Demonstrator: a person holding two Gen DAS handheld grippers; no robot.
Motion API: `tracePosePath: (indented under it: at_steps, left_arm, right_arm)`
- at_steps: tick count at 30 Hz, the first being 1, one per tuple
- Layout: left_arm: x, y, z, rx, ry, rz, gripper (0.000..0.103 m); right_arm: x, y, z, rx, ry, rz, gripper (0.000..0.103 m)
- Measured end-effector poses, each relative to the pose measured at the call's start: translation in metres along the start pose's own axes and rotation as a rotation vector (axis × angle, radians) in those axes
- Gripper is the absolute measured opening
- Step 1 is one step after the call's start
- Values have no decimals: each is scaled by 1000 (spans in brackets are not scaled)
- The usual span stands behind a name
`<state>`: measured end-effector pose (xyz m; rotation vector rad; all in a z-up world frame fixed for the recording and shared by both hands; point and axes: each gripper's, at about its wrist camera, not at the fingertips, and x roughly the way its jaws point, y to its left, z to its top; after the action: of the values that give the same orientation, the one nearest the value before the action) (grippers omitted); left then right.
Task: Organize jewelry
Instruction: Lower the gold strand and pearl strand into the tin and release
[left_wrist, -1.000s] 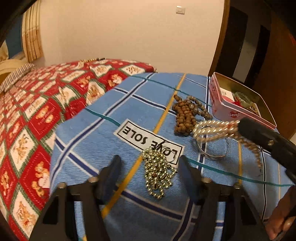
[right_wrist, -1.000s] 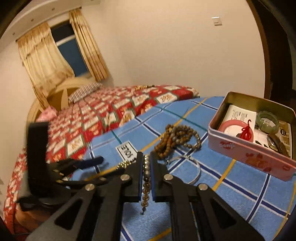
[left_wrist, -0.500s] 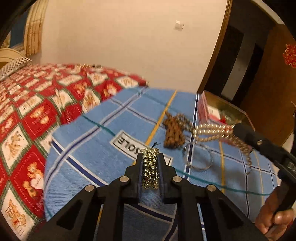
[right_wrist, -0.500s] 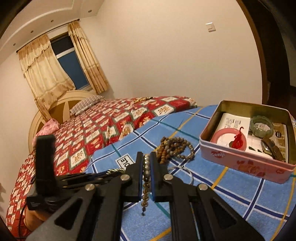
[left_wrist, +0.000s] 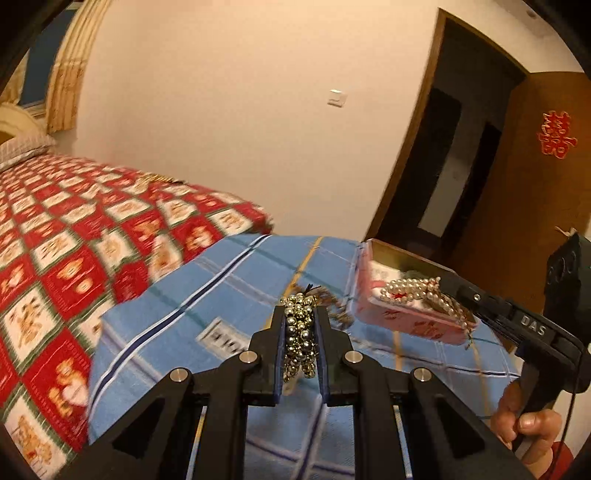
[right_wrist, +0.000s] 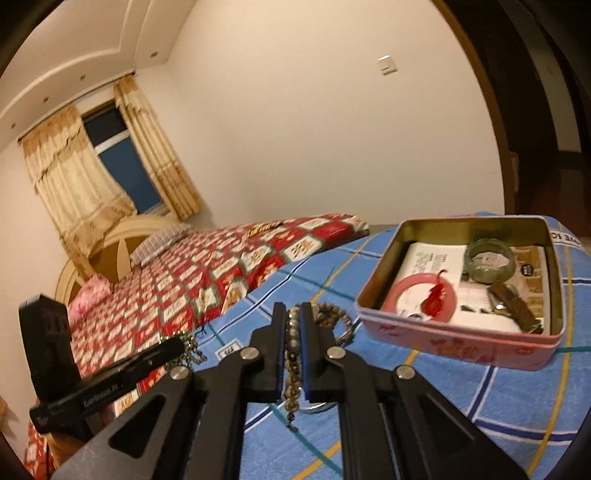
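Readable writing is scarce: white letters "DAS" sit on the black body of the right gripper (left_wrist: 441, 282) as the left wrist view shows it, and part of a label, "OVE", shows on the blue checked cloth (right_wrist: 498, 391) past the far right corner of the tin. The lettering on the left gripper's body in the right wrist view is too blurred to read. A red double-happiness paper cutting (left_wrist: 556, 134) hangs on the brown door.

The left gripper (left_wrist: 301, 328) is clenched on one bracelet of small shiny gold-coloured metal beads (left_wrist: 300, 334), bunched in several rows between its fingers and lifted clear of the cloth. The right gripper is clamped on one pearl bracelet (left_wrist: 413, 290); round cream pearls loop out past its tips, and a strand of darker brownish beads (right_wrist: 291, 373) hangs down between the fingers. In the left wrist view those pearls hang over the near edge of the pink tin (right_wrist: 458, 341).

The tin is one rectangular metal box with rounded corners and a gold-toned inside, standing near the far right edge of the cloth. In it lie one pink ring with a red tassel (right_wrist: 423, 299), one pale green bangle (right_wrist: 489, 260), printed paper and a brown object I cannot identify. One string of brown wooden beads (right_wrist: 332, 314) lies on the cloth just left of the tin.
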<state>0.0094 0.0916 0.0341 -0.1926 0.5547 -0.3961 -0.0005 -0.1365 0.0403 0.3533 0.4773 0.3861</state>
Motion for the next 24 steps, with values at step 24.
tracePosePath:
  at_steps: [24]
  left_arm:
    - [174,-153,31,173,125,-197,14]
  right_arm:
    - [11,-140,49,91,10,-321,11]
